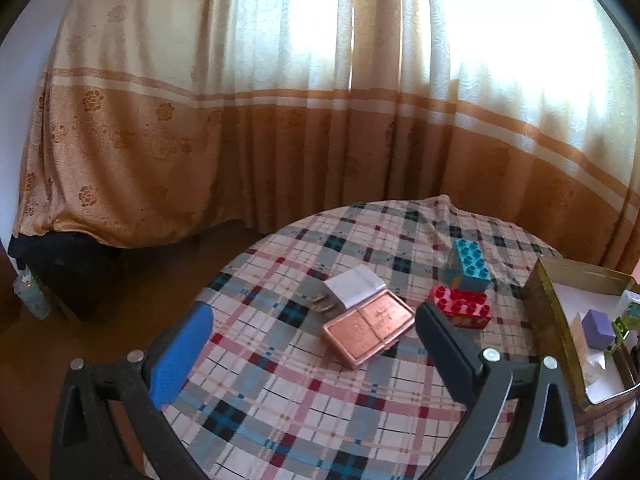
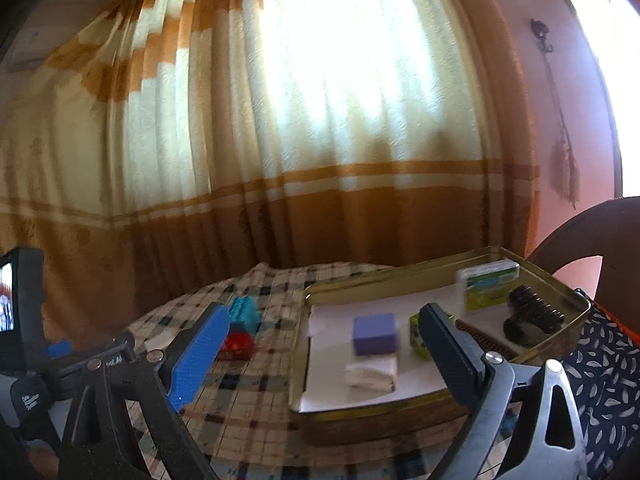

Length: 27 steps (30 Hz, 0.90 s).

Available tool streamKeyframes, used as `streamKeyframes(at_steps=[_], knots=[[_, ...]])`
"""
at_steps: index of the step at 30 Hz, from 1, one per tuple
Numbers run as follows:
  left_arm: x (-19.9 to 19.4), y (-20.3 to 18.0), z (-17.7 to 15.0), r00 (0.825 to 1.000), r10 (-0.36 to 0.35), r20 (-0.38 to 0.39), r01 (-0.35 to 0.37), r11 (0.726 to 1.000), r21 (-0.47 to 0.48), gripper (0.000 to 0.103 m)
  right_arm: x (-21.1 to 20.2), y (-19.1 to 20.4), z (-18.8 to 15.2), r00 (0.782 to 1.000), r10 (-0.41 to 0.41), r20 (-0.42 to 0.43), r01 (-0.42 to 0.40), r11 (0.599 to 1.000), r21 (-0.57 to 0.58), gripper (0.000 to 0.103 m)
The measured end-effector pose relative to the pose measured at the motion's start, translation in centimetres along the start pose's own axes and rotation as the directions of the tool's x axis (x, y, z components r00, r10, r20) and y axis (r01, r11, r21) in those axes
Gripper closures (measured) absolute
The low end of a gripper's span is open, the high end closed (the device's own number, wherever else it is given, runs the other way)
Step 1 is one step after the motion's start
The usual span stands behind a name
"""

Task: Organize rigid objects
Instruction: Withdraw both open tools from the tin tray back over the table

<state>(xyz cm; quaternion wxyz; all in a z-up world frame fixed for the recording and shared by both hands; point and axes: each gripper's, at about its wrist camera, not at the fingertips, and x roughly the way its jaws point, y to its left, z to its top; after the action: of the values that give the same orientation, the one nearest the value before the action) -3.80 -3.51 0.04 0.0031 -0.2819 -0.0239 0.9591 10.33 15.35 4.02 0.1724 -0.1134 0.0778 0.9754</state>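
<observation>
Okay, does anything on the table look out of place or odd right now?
Nothing is spilled or broken. Four things sit loose on the plaid tablecloth, outside the gold metal tin: a white plug adapter touching a pink rectangular case, and a teal toy brick beside a red toy brick.

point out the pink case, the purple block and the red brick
pink case [image 1: 368,329], left wrist view, middle of its lid
purple block [image 2: 375,333], right wrist view, front face
red brick [image 1: 464,304], left wrist view, studded top
</observation>
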Motion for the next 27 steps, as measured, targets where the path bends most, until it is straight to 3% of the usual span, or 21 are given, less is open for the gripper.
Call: streamKeyframes(at_steps=[20, 27], knots=[[1.1, 0.8, -0.3, 0.998, -0.017, -0.052, 0.015, 0.999, -0.037, 0.001, -0.2, 4.7, -0.5, 0.994, 0.113, -0.014, -0.114, 0.992, -0.061, 0.006], [1.9, 1.6, -0.5, 0.994, -0.021, -0.104, 0.016, 0.999, -0.049, 0.001, 2.9, 7.1, 0.1, 0.994, 0.109, -0.024, -0.111, 0.988, -0.111, 0.006]])
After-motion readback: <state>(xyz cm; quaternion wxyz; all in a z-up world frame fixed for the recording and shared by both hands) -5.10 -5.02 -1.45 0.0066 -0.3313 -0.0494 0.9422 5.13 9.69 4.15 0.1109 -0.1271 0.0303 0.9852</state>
